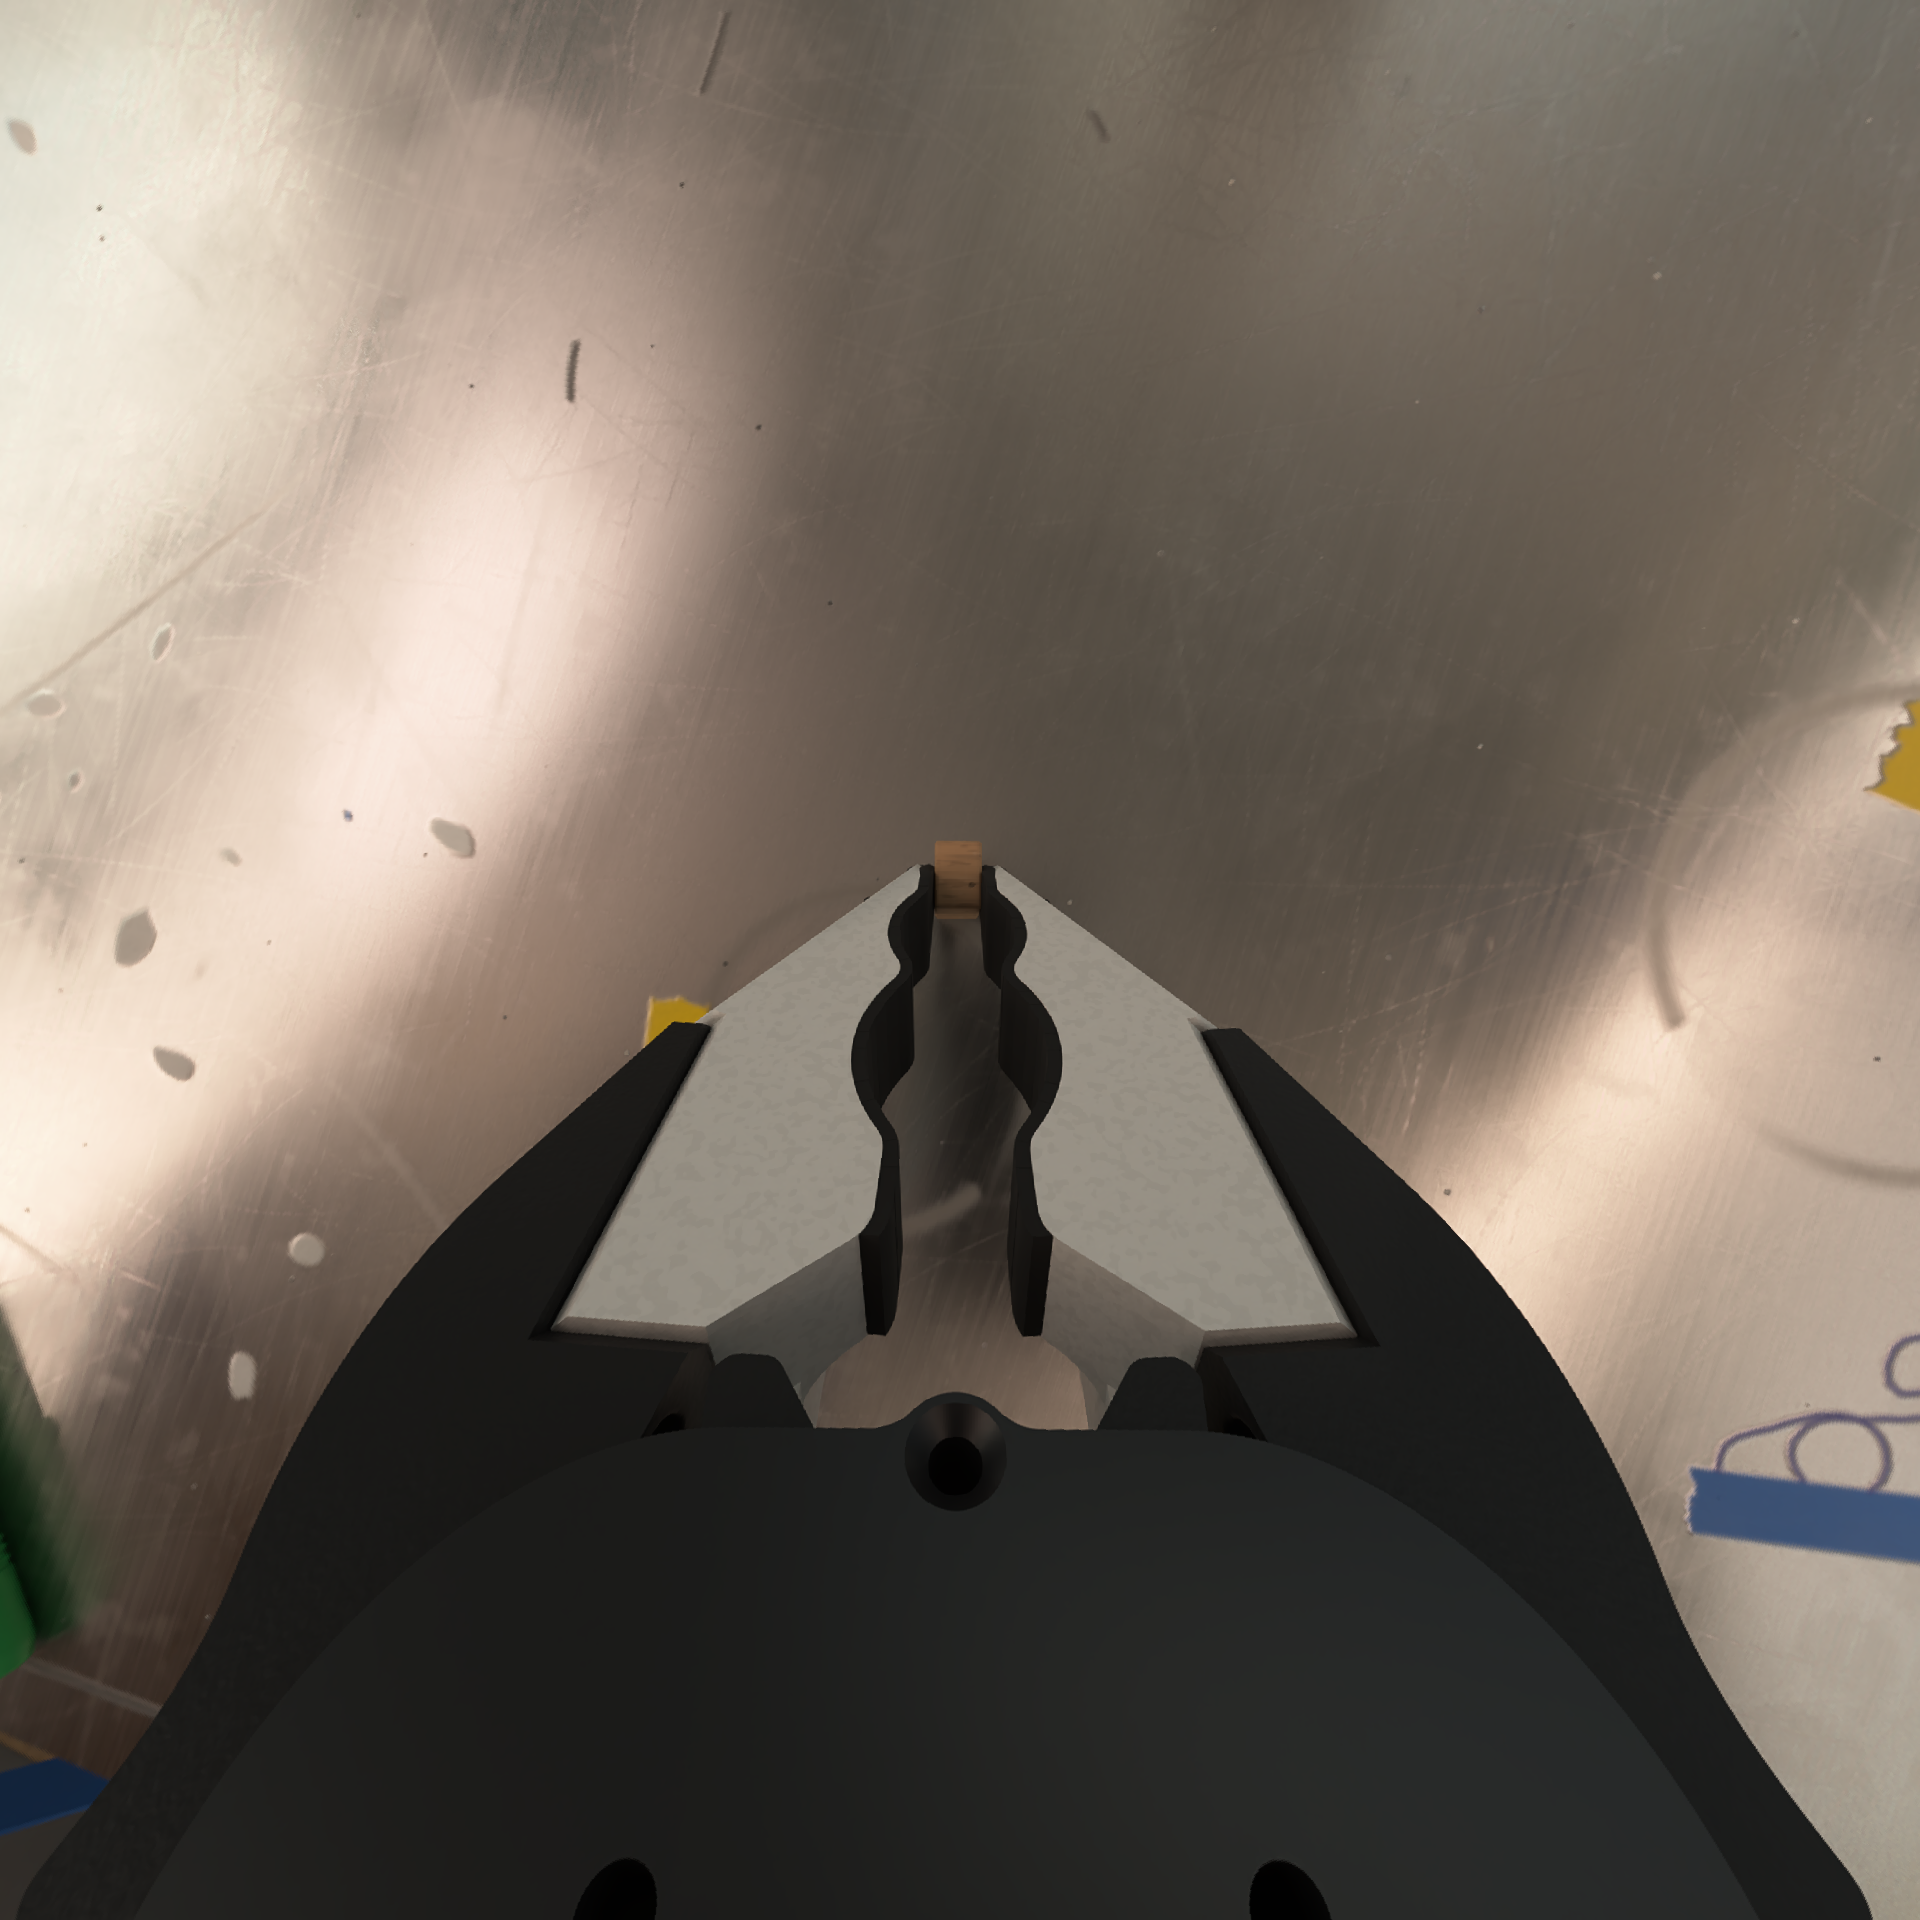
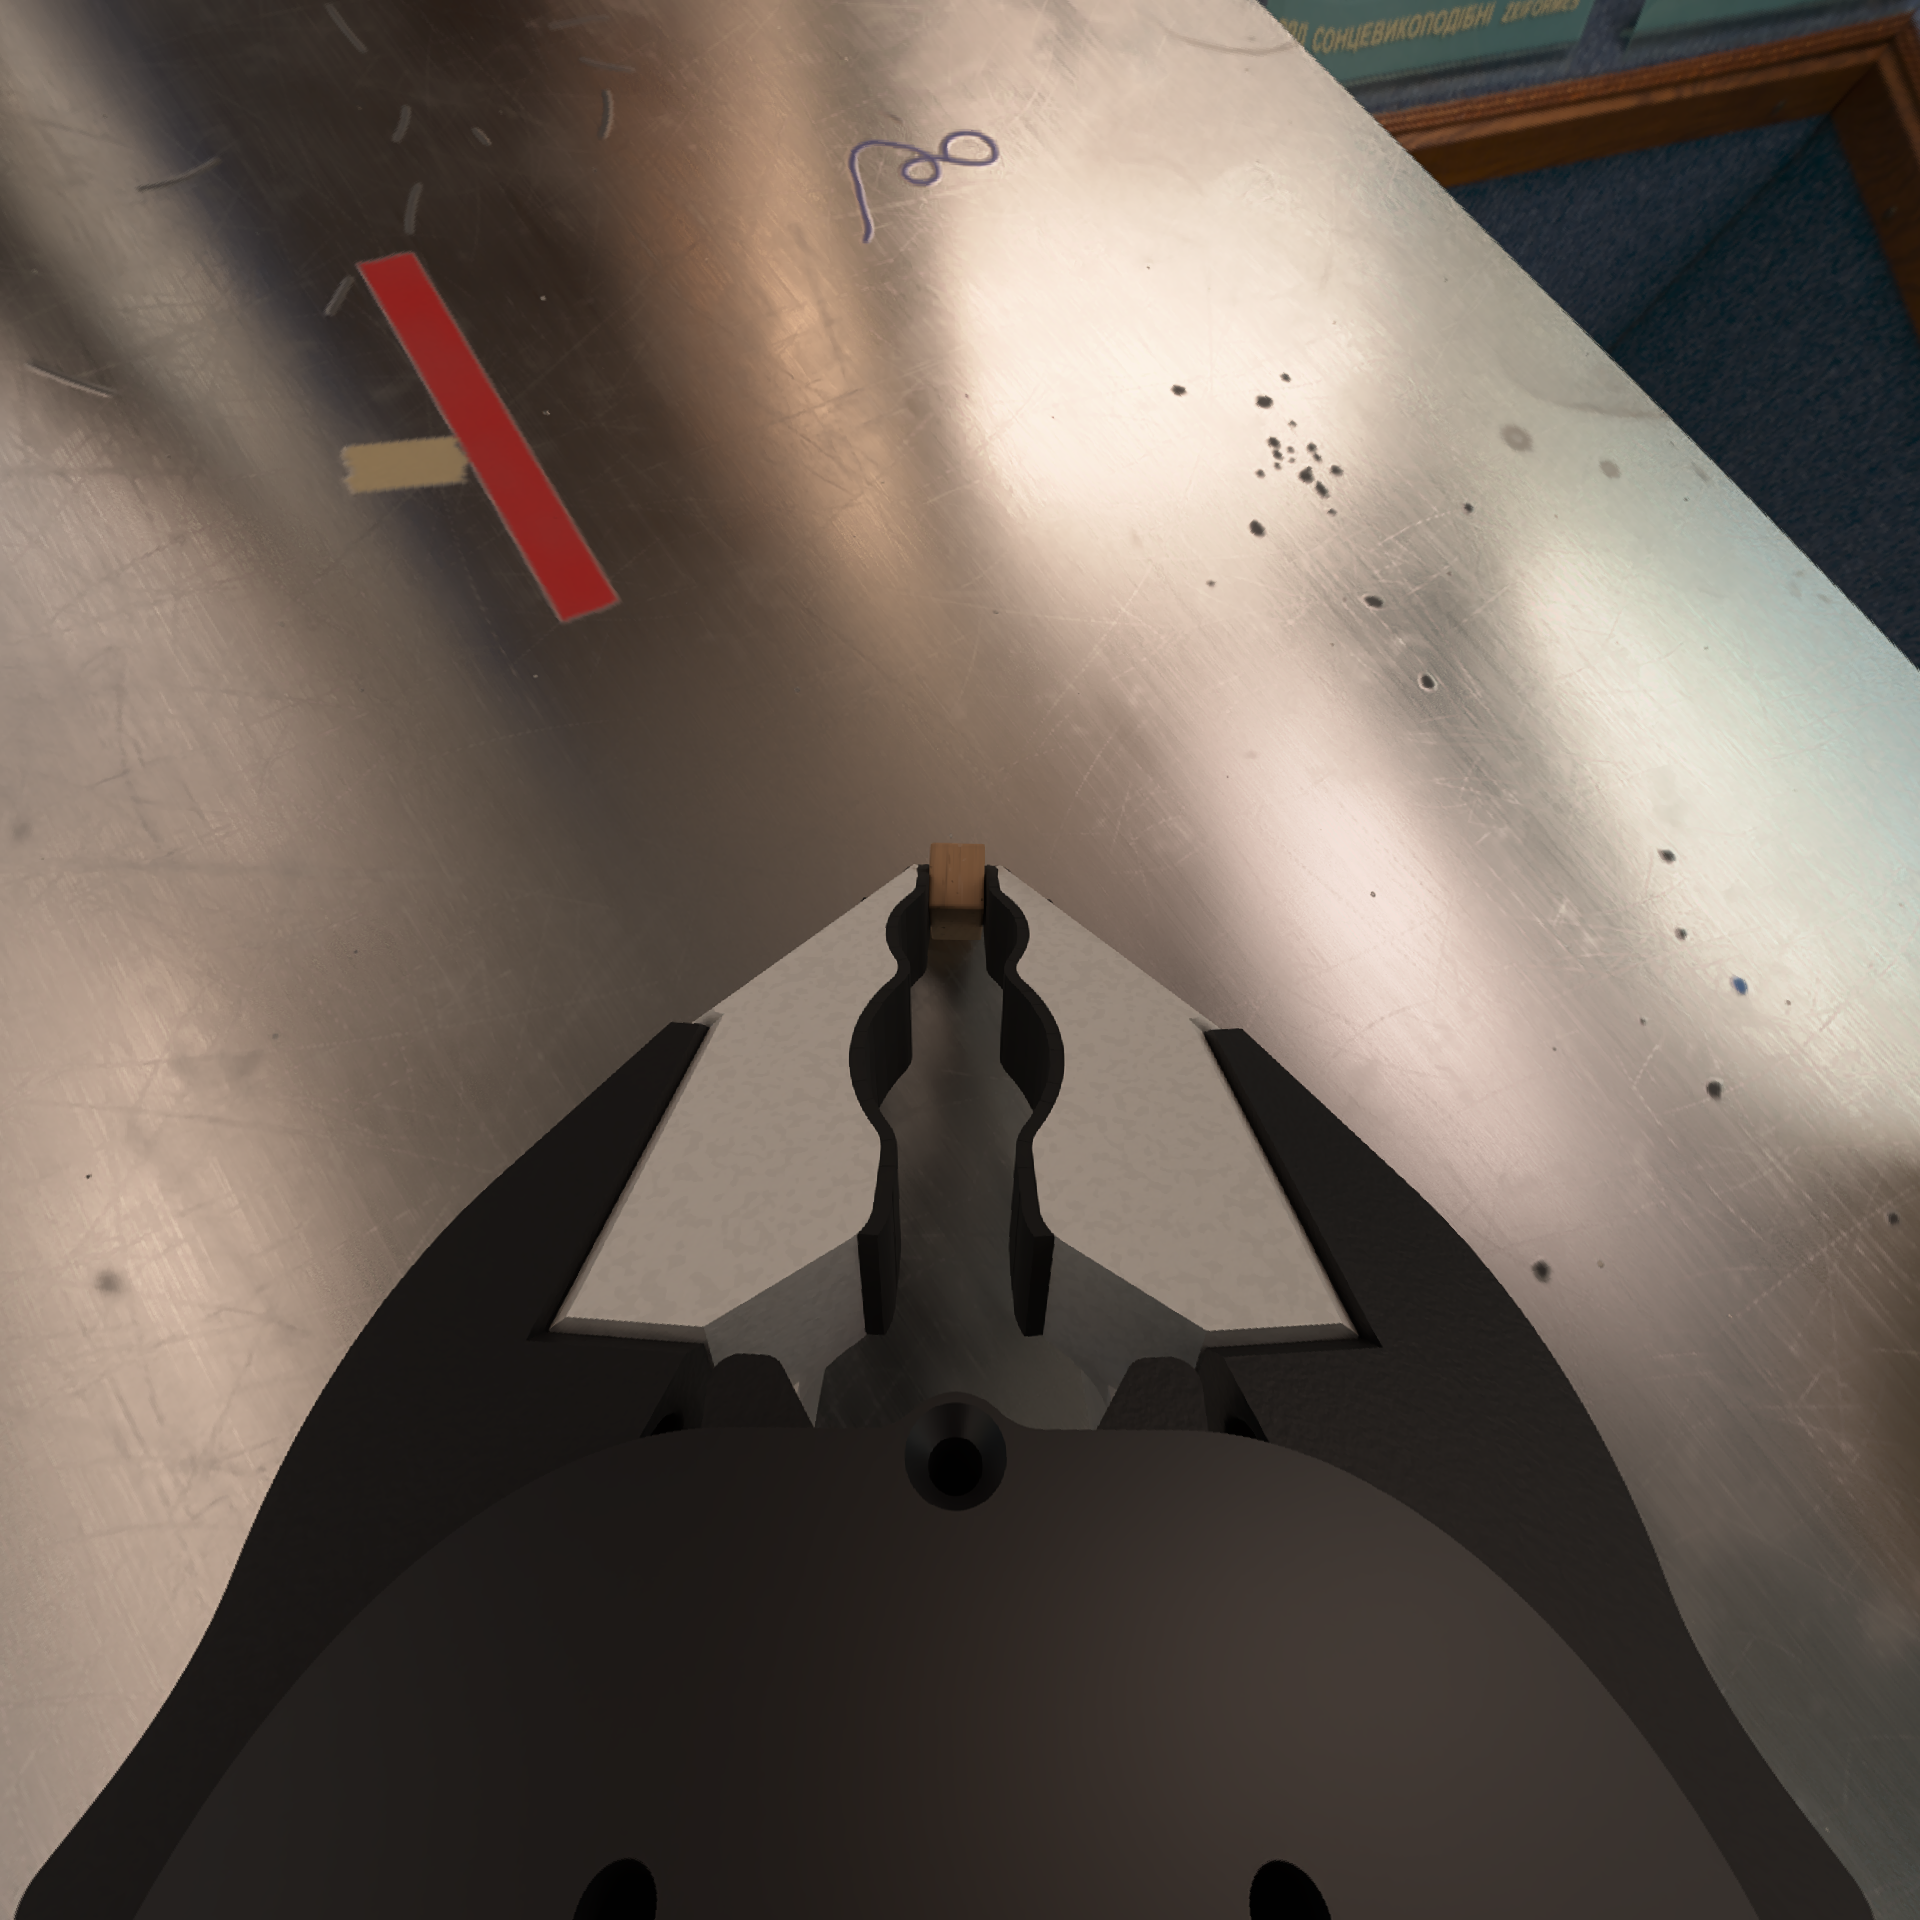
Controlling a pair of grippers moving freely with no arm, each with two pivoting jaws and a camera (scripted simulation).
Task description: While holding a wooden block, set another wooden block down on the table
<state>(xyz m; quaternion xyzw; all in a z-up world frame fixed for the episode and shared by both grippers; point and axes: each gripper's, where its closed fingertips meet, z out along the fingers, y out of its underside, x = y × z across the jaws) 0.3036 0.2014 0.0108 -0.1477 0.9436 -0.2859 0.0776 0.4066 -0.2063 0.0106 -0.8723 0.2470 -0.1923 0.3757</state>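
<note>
In the left wrist view my left gripper [image 1: 957, 883] is shut on a small light wooden block [image 1: 957, 878], pinched at the fingertips above the scratched metal table [image 1: 1039, 468]. In the right wrist view my right gripper [image 2: 957, 888] is shut on a second small wooden block [image 2: 957, 883], also held at the tips over the same metal table [image 2: 1143, 675]. Each block sticks out a little past the fingertips. I cannot tell how high either block is above the surface. Neither view shows the other gripper.
A red tape strip [image 2: 483, 436] and a tan tape piece [image 2: 400, 465] lie far left in the right wrist view. The table's edge [image 2: 1621, 343] runs along the right, with blue carpet and a wooden frame [image 2: 1662, 94] beyond. Blue tape [image 1: 1808, 1517], yellow scraps [image 1: 1901, 758] and a green object [image 1: 21, 1538] show in the left view.
</note>
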